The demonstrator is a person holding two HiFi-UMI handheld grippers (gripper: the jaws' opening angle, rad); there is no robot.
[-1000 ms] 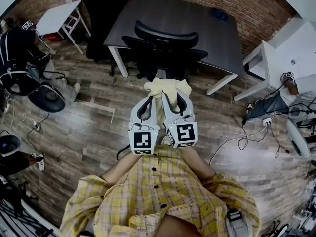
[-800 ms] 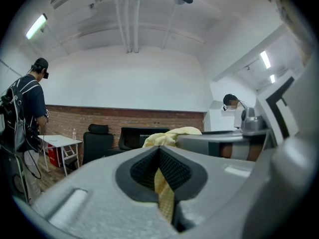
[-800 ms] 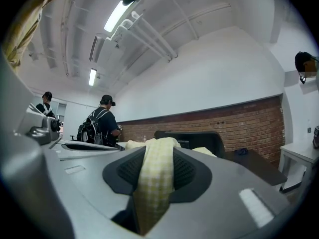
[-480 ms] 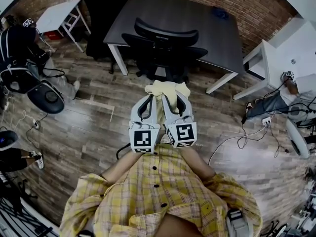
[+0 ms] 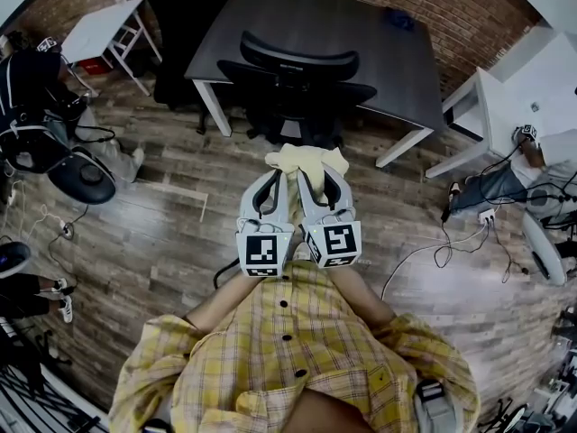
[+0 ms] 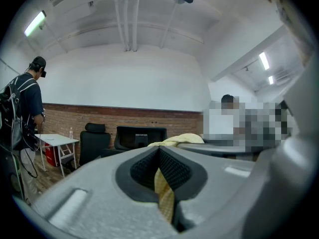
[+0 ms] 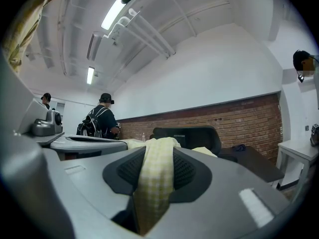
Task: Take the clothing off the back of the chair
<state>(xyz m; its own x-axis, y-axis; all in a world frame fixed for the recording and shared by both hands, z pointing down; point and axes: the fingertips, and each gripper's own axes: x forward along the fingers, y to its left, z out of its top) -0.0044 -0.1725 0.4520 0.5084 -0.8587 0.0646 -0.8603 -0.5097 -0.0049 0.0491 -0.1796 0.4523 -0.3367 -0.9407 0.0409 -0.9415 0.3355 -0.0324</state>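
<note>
A pale yellow checked garment (image 5: 305, 160) hangs bunched between my two grippers, held in the air in front of the person. My left gripper (image 5: 278, 175) is shut on a fold of the garment (image 6: 163, 193). Beside it my right gripper (image 5: 311, 173) is shut on a wider strip of the same cloth (image 7: 155, 183). The black office chair (image 5: 299, 84) stands beyond the grippers at the dark desk (image 5: 361, 34), its backrest bare. Both grippers point level toward the chair (image 7: 187, 136).
A white folding table (image 5: 104, 27) and a second black chair (image 5: 185, 25) stand at the far left. People stand at the left (image 5: 36, 106) and right (image 5: 541, 165) edges. Cables (image 5: 455, 246) trail over the wooden floor at right. A white desk (image 5: 532, 79) stands at the right.
</note>
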